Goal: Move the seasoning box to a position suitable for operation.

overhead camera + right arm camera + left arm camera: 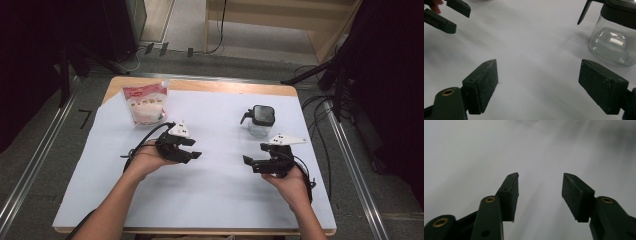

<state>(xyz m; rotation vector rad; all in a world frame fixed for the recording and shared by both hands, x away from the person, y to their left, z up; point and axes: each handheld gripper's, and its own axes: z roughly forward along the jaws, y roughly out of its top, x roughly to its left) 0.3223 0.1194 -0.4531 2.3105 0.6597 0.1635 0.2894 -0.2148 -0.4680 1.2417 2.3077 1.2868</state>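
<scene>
Hovering mid-frame with jaws apart and empty, left hand-held gripper (192, 148) and right hand-held gripper (248, 163) have touched neither pouch (146, 104) nor jar (260, 121); all work remains.

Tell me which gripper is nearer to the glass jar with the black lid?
The right gripper. It hovers just in front of the glass jar, open and empty. The left gripper is farther off, toward the white pouch, also open.

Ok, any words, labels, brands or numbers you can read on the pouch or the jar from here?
White plastic pouch with red top band: dark print across its front, too small and blurred to read.
Clear glass jar with black lid: no text visible.
White paper sheet covering the table: no text.
</scene>
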